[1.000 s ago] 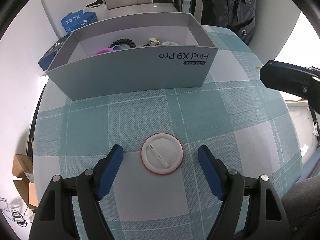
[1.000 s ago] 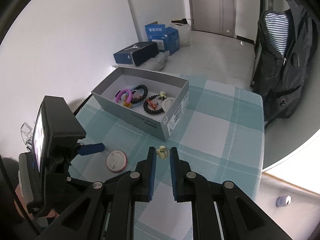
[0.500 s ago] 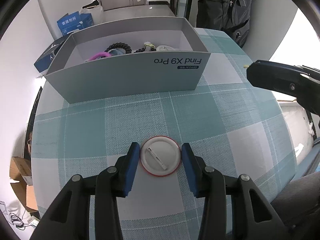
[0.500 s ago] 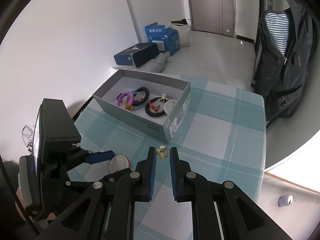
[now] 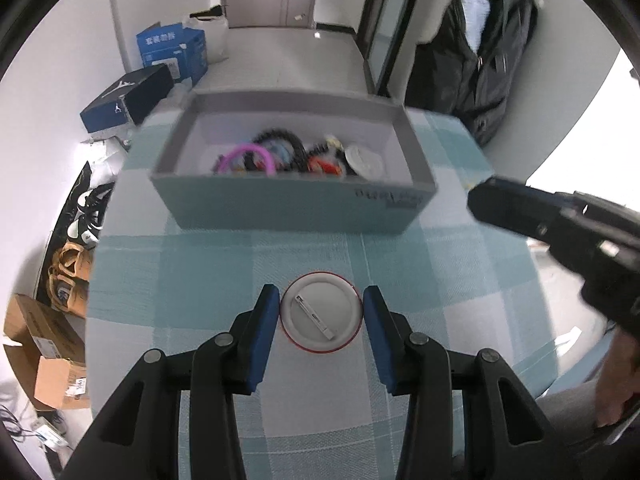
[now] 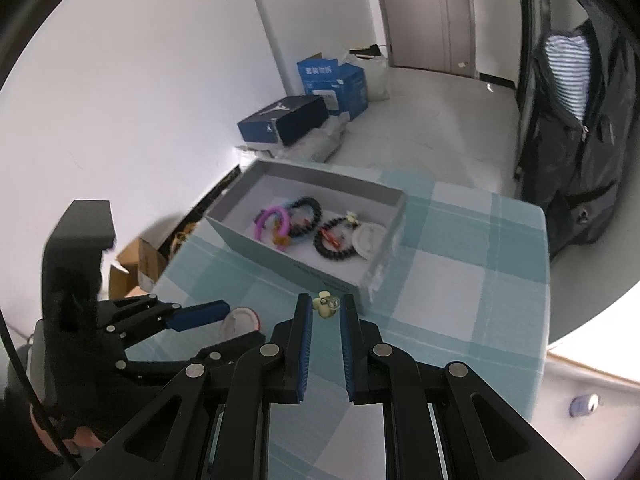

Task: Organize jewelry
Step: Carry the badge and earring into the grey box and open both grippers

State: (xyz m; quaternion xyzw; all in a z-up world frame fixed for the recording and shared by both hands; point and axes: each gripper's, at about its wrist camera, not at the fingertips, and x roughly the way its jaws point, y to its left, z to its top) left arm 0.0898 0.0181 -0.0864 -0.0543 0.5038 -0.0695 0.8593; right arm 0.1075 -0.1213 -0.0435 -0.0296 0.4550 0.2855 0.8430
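Note:
My left gripper point(image 5: 321, 314) is shut on a round white badge with a red rim point(image 5: 321, 317) and holds it above the checked tablecloth point(image 5: 224, 264). The badge also shows in the right wrist view point(image 6: 240, 320). My right gripper point(image 6: 325, 312) is shut on a small pale yellow charm point(image 6: 326, 305), held in the air in front of the grey box point(image 6: 280, 256). The grey box point(image 5: 280, 208) holds a pink bracelet point(image 5: 248, 156), black bead bracelets point(image 6: 306, 216) and a white badge point(image 6: 370, 240).
The table's right edge point(image 6: 544, 320) drops to the floor. Blue cartons point(image 6: 332, 84) and a dark shoebox point(image 6: 284, 120) stand on the floor behind the table. A dark backpack point(image 6: 580, 140) hangs at the right. Cardboard boxes point(image 5: 40, 344) lie at the left.
My left gripper closed around the badge and lifted it; the view now looks down into the box. My right gripper rose a little with the charm.

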